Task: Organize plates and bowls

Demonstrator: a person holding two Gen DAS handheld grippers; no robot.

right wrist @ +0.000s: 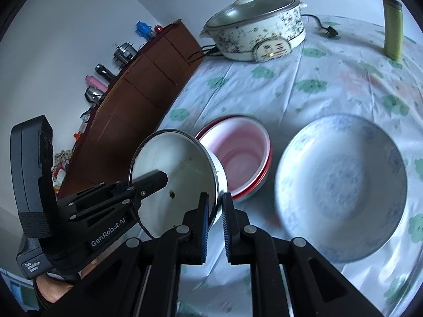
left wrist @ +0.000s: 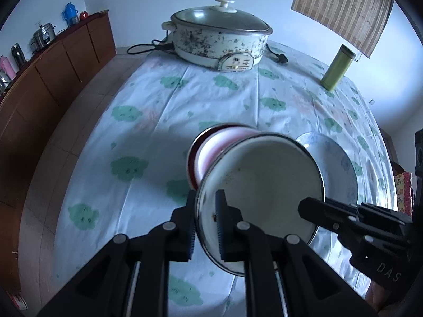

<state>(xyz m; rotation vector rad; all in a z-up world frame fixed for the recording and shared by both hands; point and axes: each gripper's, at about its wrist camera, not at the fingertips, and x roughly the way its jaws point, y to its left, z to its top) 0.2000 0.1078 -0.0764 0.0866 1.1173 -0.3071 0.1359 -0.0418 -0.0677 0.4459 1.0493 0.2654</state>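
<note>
A white enamel bowl (left wrist: 261, 182) with a dark rim is held tilted above the table, its inside facing the cameras. My left gripper (left wrist: 205, 206) is shut on its left rim. My right gripper (right wrist: 215, 206) is shut on its right rim; the bowl also shows in the right wrist view (right wrist: 174, 182). Just behind it a pink bowl nested in a red one (right wrist: 240, 155) stands on the table; it also shows in the left wrist view (left wrist: 211, 145). A large blue-patterned white plate (right wrist: 341, 187) lies to the right, also visible in the left wrist view (left wrist: 335, 163).
An electric pot with a glass lid (left wrist: 219, 39) and its cord stand at the far edge of the table. A green tumbler (left wrist: 337, 67) stands at the far right. A brown sideboard (left wrist: 53, 74) with bottles runs along the left wall.
</note>
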